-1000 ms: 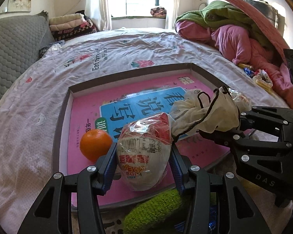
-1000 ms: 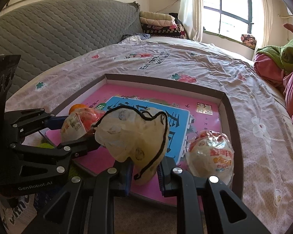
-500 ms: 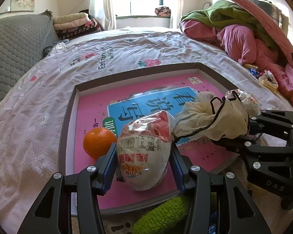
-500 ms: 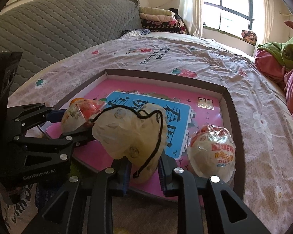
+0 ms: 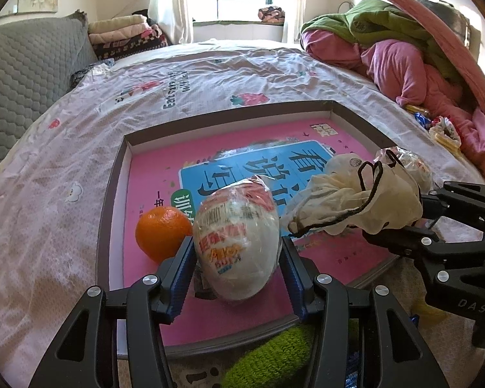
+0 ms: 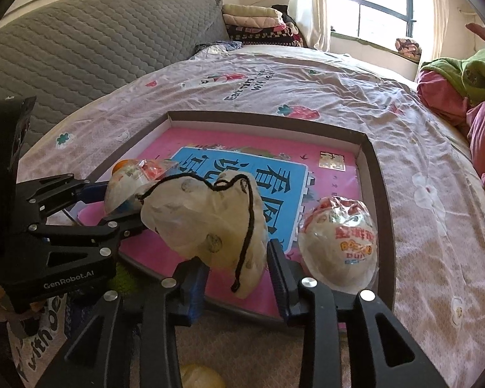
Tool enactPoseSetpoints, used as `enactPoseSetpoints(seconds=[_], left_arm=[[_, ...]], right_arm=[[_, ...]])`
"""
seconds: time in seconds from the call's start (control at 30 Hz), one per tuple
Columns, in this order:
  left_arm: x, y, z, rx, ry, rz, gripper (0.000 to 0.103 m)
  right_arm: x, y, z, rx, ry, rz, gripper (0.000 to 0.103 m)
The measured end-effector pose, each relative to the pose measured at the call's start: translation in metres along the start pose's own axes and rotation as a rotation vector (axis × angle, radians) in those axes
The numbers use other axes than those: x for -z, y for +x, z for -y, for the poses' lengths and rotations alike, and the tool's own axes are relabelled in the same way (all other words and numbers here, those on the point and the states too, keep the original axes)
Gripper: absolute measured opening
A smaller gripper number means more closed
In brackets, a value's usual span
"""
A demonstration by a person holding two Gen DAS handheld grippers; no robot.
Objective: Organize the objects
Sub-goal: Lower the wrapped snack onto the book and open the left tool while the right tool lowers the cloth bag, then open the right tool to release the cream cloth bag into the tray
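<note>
A: What sits between the jaws of the left gripper (image 5: 236, 258)?

B: A plastic-wrapped egg-shaped toy (image 5: 237, 242). Both blue pads press its sides, so the jaws are closed on it. Its lower end is just above or touching the pink book (image 5: 152, 177) in the shallow box tray (image 5: 111, 194); I cannot tell which.

A: And the right gripper (image 6: 237, 265)?

B: Its jaws are opening. The cream drawstring pouch (image 6: 210, 223) hangs between them, its bottom tip low in the gap, with its black cord (image 6: 247, 229) looping down the front. A clear gap shows on the right pad's side; on the left the pouch looks close to the pad, contact uncertain.

A: How are the grippers posed?

B: Both point downward at a slant over the tray's near edge, side by side, the right one's fingers reaching in beside the left's egg.

A: What else is around the tray?

B: Inside it, an orange (image 5: 163, 232) touches the left gripper's left finger, and a second wrapped egg (image 6: 339, 242) lies in the near right corner. The tray rests on a bed (image 6: 307, 80) with a patterned sheet.
</note>
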State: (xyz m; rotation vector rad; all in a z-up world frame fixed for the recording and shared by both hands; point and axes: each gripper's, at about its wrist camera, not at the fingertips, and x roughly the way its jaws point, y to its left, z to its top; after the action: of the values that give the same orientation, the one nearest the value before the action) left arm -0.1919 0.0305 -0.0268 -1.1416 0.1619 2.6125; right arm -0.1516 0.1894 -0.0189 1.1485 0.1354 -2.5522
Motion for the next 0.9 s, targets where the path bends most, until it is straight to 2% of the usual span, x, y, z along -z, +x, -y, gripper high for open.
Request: enactPoseSetpoints(seconds=[0.17, 0.27, 0.37, 0.6, 0.73, 0.9], left_arm=[[-0.001, 0.0, 0.0, 0.001, -0.001, -0.004, 0.055], [-0.001, -0.001, 0.0, 0.004, -0.004, -0.006, 0.059], [-0.001, -0.002, -0.001, -0.003, -0.003, -0.006, 0.06], [-0.003, -0.006, -0.005, -0.006, -0.017, -0.004, 0.06], [-0.007, -0.012, -0.012, -0.013, -0.04, 0.009, 0.065], [-0.01, -0.017, -0.018, -0.017, -0.063, 0.02, 0.065]], right_arm=[[0.001, -0.001, 0.0, 0.0, 0.001, 0.002, 0.039], [0.001, -0.002, 0.002, 0.011, 0.002, 0.008, 0.049], [0.002, -0.002, 0.003, 0.023, 0.006, 0.01, 0.052], [0.001, -0.005, 0.003, 0.033, 0.0, 0.02, 0.053], [-0.002, -0.012, 0.005, 0.049, -0.004, 0.045, 0.053], [-0.004, -0.015, 0.011, 0.056, 0.01, 0.055, 0.053]])
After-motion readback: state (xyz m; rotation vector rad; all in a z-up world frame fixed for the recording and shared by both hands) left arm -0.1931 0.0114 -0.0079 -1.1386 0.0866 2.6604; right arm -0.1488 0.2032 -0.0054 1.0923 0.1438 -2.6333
